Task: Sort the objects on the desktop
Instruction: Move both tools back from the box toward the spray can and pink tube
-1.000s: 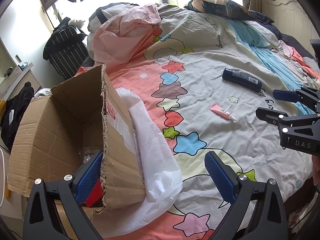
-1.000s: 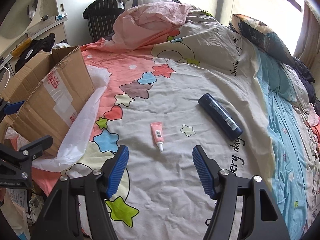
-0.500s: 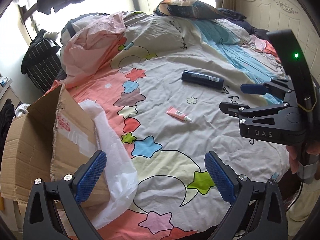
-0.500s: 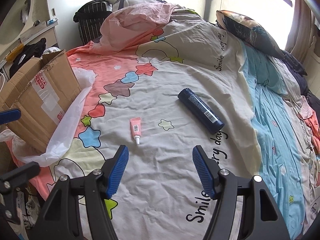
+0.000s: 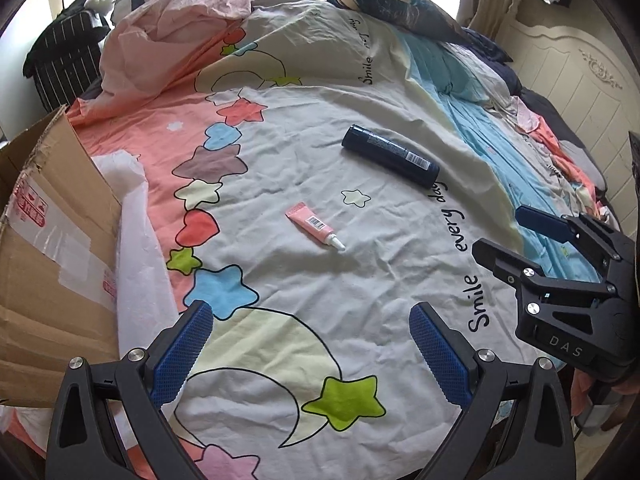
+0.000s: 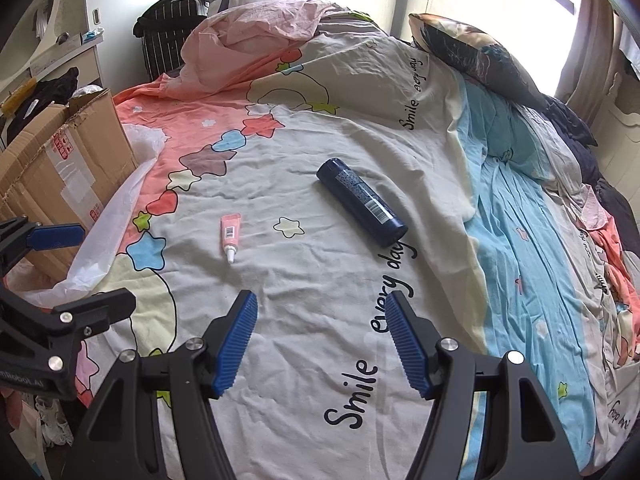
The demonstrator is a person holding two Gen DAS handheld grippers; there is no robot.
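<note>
A small pink tube (image 5: 314,226) with a white cap lies on the bedsheet, and a dark blue bottle (image 5: 390,156) lies beyond it to the right. Both also show in the right wrist view, the tube (image 6: 229,236) and the bottle (image 6: 362,202). My left gripper (image 5: 310,354) is open and empty, hovering over the sheet short of the tube. My right gripper (image 6: 322,344) is open and empty, near the bed's front edge. Each gripper shows in the other's view, the right (image 5: 508,236) and the left (image 6: 80,268).
An open cardboard box (image 5: 44,248) with a white plastic bag (image 5: 136,264) over its side stands at the left bed edge. A pink crumpled sheet (image 5: 176,36) and a pillow (image 5: 396,6) lie at the far end. A headboard (image 5: 576,64) is at the right.
My left gripper has swung right, away from the cardboard box and out over the bedsheet toward the tube. The right gripper has shifted a little right. Both stay open.
</note>
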